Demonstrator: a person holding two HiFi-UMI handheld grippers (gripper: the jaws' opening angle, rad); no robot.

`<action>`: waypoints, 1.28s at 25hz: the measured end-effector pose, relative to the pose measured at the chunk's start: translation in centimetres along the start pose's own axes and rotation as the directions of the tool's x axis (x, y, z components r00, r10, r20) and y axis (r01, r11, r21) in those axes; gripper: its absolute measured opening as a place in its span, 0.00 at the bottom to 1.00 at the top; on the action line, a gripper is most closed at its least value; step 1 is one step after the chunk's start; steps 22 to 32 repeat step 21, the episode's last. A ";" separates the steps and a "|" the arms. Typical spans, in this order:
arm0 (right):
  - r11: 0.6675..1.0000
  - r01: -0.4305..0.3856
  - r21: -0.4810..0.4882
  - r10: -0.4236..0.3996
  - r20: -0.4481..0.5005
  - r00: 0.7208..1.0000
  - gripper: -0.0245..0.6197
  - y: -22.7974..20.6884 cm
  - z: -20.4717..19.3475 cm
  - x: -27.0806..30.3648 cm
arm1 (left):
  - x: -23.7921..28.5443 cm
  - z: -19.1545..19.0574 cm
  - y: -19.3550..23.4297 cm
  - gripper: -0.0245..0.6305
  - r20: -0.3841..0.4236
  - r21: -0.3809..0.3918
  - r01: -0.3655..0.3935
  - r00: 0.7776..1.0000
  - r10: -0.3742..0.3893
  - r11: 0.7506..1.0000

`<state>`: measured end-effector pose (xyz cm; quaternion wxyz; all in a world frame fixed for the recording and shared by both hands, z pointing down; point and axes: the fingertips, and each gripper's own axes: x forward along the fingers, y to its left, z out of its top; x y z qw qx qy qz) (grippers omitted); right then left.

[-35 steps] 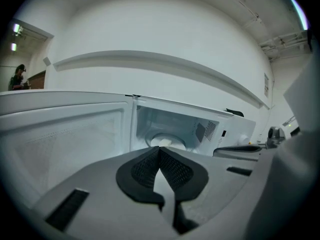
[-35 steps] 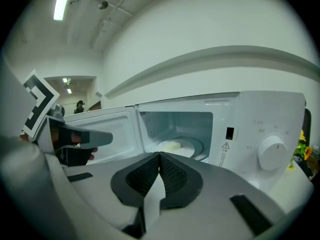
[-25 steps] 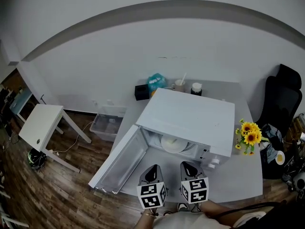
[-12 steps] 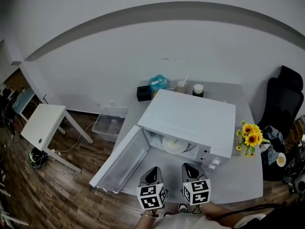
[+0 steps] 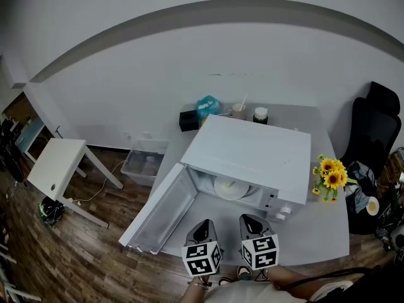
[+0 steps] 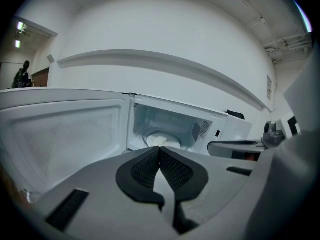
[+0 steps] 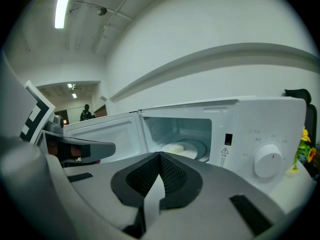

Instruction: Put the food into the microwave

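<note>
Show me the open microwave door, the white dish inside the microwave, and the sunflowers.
microwave door (image 5: 161, 214): head view, inner panel of the swung-open door.
white dish (image 5: 228, 188): head view, middle of the dish.
sunflowers (image 5: 332, 180): head view, on a yellow bloom.

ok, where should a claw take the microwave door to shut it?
The door by its free edge, farthest from the hinge on the microwave. It stands wide open, swung out to the left, so come round its outer side with the left claw, the nearer one; it is shut, so open it first.
</note>
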<state>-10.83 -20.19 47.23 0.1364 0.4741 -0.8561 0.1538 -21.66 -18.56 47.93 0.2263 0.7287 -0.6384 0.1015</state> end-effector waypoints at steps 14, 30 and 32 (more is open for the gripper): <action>1.000 0.018 -0.009 -0.019 -0.010 1.000 0.06 -0.2 -0.6 -0.7 | 0.0 -0.7 -0.3 0.04 -0.012 -0.010 0.013 1.000 -0.013 1.000; 0.999 0.021 -0.028 -0.021 -0.010 1.000 0.06 -0.3 -0.7 -0.9 | 0.0 -1.0 -0.2 0.04 -0.014 -0.025 0.007 1.000 -0.007 1.000; 0.999 0.021 -0.028 -0.021 -0.010 1.000 0.06 -0.3 -0.7 -0.9 | 0.0 -1.0 -0.2 0.04 -0.014 -0.025 0.007 1.000 -0.007 1.000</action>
